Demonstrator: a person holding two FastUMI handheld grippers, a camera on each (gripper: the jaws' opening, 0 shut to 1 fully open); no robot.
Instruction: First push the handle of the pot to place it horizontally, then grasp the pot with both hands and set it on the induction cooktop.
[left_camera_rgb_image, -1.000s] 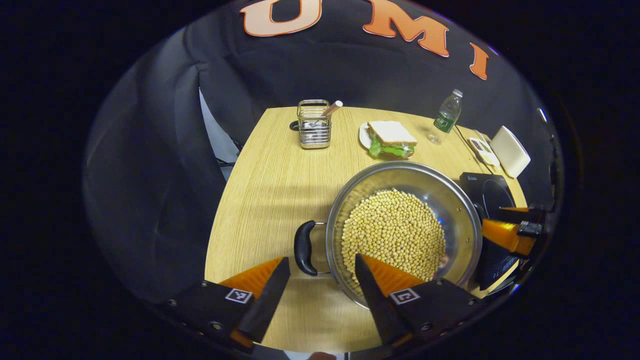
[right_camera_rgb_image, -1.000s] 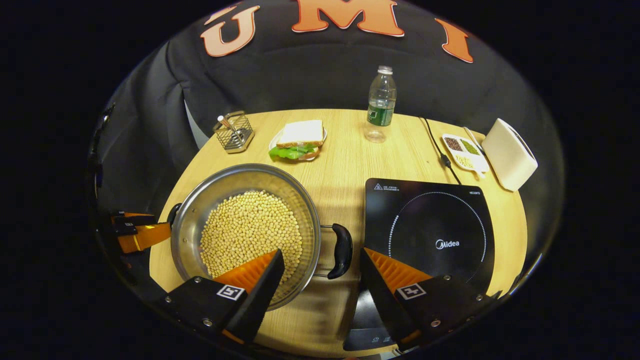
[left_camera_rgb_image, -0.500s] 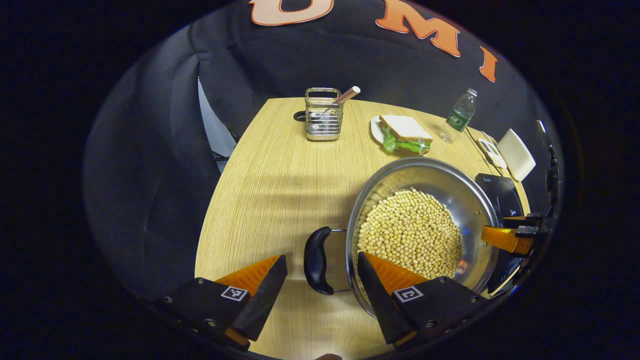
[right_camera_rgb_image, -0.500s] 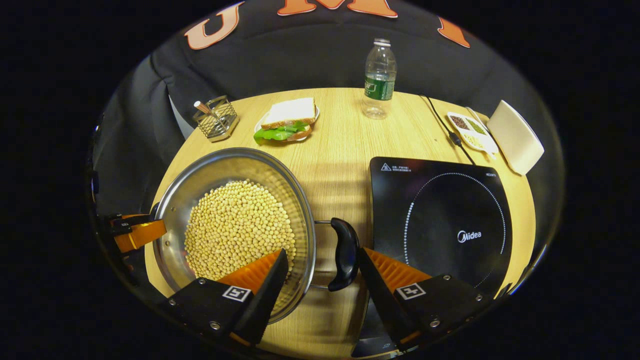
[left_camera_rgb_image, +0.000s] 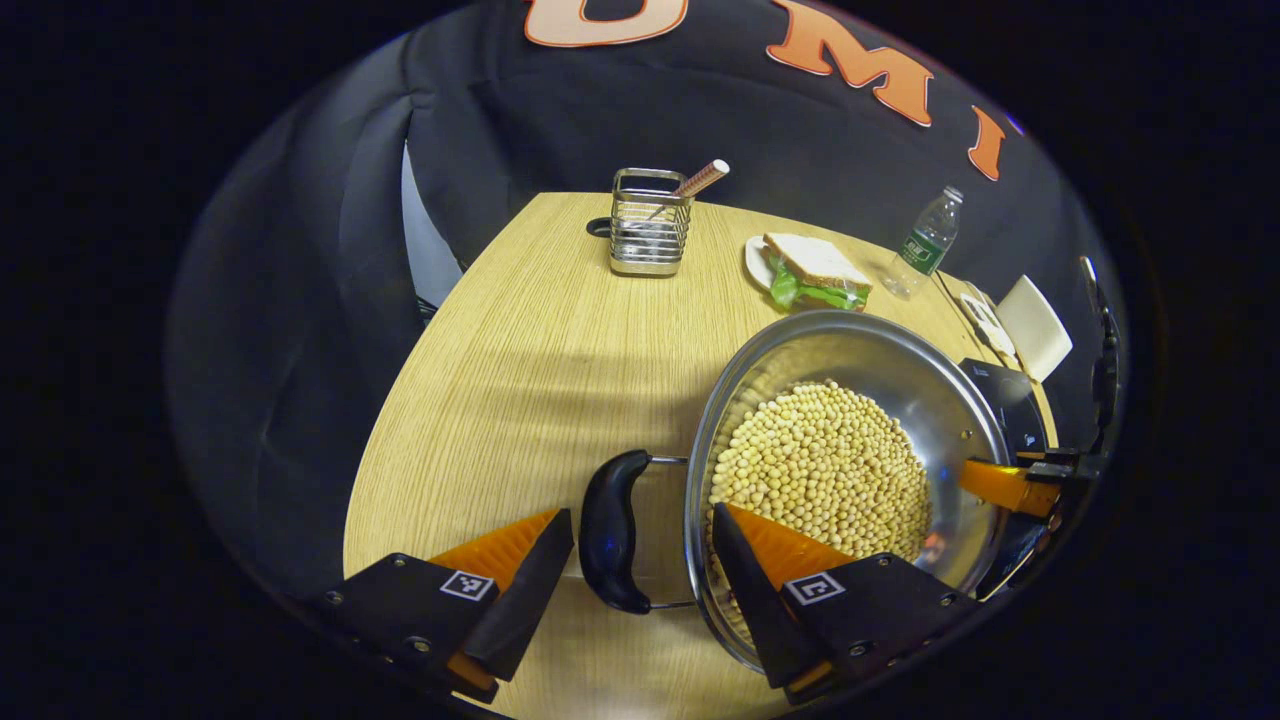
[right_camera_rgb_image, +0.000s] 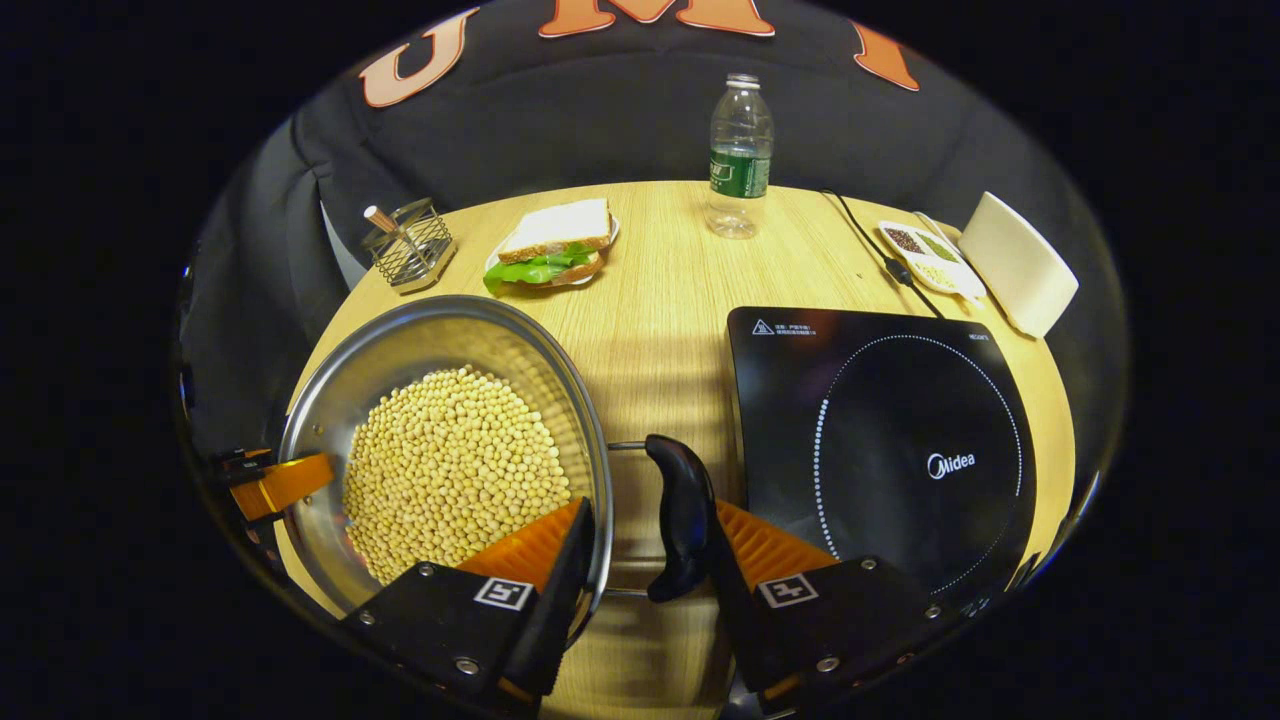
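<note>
The pot (right_camera_rgb_image: 445, 440), full of pale beans, stands on the desk (right_camera_rgb_image: 660, 290) at the lower left of the right gripper view, beside the induction cooktop (right_camera_rgb_image: 880, 440) and not yet on it. Its handles already lie horizontally, so the pushing step seems done. The right hand-held gripper (right_camera_rgb_image: 650, 560) is open around the right handle (right_camera_rgb_image: 680, 515); one finger seems to touch it, but no firm grip is visible. In the left gripper view, the left hand-held gripper (left_camera_rgb_image: 640, 570) is also open, with the left handle (left_camera_rgb_image: 610, 530) between its fingers. Closing, lifting and placing the pot are left. The near rim of the pot is hidden behind the fingers, and the cooktop's lower edge is cut off.
</note>
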